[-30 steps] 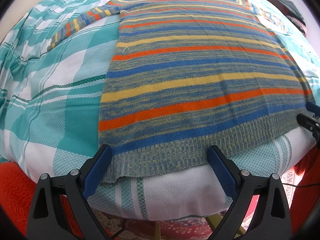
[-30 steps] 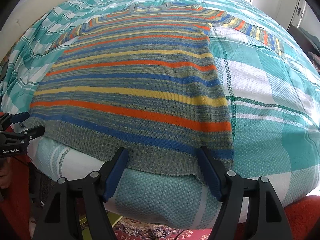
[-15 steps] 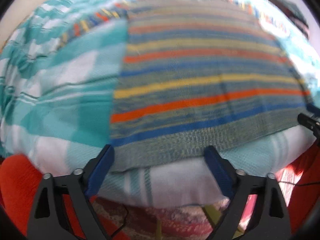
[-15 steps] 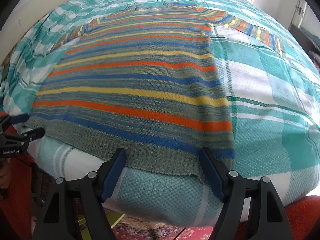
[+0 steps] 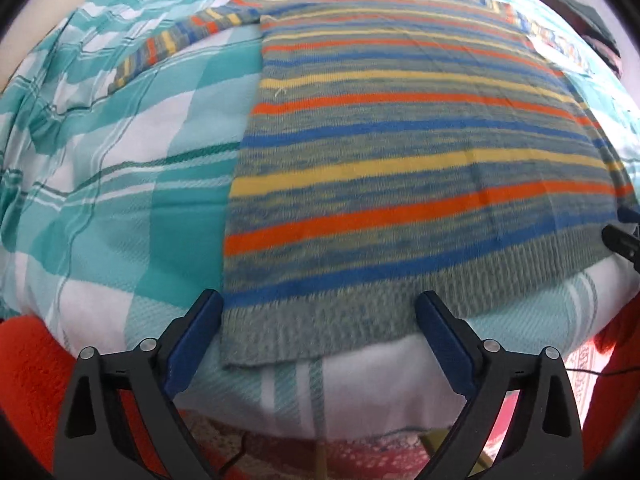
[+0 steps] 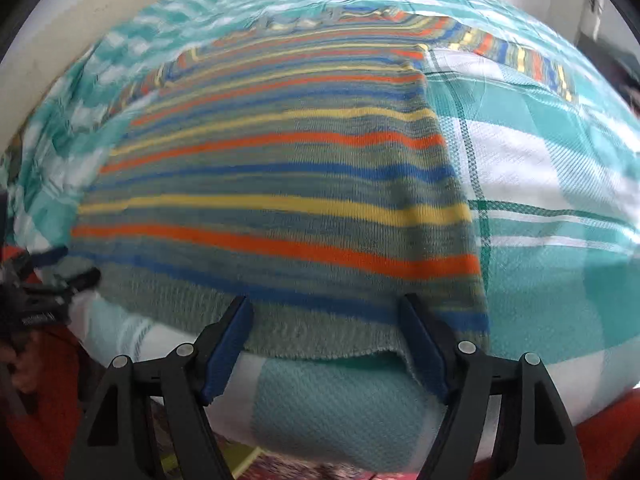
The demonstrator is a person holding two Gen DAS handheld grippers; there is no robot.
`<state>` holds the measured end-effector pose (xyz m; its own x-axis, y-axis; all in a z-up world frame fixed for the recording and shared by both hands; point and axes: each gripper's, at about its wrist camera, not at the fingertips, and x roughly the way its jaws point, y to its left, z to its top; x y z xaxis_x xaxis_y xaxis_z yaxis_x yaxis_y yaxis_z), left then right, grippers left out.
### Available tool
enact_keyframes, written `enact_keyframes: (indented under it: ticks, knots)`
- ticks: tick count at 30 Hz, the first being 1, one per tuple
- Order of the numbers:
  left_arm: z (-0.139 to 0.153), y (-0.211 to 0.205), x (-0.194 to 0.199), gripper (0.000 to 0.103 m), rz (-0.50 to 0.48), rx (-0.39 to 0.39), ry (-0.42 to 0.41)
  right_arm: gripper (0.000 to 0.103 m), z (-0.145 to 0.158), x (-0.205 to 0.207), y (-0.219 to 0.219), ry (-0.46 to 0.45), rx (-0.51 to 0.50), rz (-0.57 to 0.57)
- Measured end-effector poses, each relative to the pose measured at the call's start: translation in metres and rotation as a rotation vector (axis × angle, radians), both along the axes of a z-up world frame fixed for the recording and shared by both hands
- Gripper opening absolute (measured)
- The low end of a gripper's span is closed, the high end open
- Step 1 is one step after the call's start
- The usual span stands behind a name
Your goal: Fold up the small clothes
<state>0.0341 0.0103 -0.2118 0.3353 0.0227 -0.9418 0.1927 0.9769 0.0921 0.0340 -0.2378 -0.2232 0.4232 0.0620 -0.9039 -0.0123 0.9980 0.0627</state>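
Note:
A small striped knit sweater (image 5: 400, 152), grey-green with orange, yellow and blue bands, lies flat on a bed, sleeves spread out; it also shows in the right wrist view (image 6: 288, 200). My left gripper (image 5: 318, 312) is open, its fingers straddling the hem near the sweater's left bottom corner. My right gripper (image 6: 326, 320) is open, its fingers straddling the hem near the right bottom corner. Each gripper shows at the edge of the other's view: the right one (image 5: 622, 236), the left one (image 6: 52, 276).
The bed has a teal and white checked cover (image 5: 100, 184). Its front edge drops off just below the hem. Red fabric (image 5: 28, 380) and a patterned rug (image 5: 360, 456) lie below. A pale wall (image 6: 80, 32) stands at the far left.
Both grippers have shifted a little along the hem and stayed open. The left view has swung left. The sweater has not moved.

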Motion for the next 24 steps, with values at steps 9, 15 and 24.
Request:
enact_keyframes:
  ticks: [9, 15, 24]
  knots:
    - [0.0, -0.002, -0.005, 0.098, -0.013, 0.035, 0.007, 0.076, -0.005, -0.002, 0.002, 0.003, -0.004, -0.002]
    - [0.045, 0.001, -0.029, 0.088, 0.005, -0.029, -0.118, 0.075, 0.029, -0.017, -0.009, -0.015, 0.005, -0.1]
    - [0.037, -0.039, 0.013, 0.095, -0.056, 0.005, -0.175, 0.075, 0.022, 0.006, -0.004, -0.051, 0.027, -0.083]
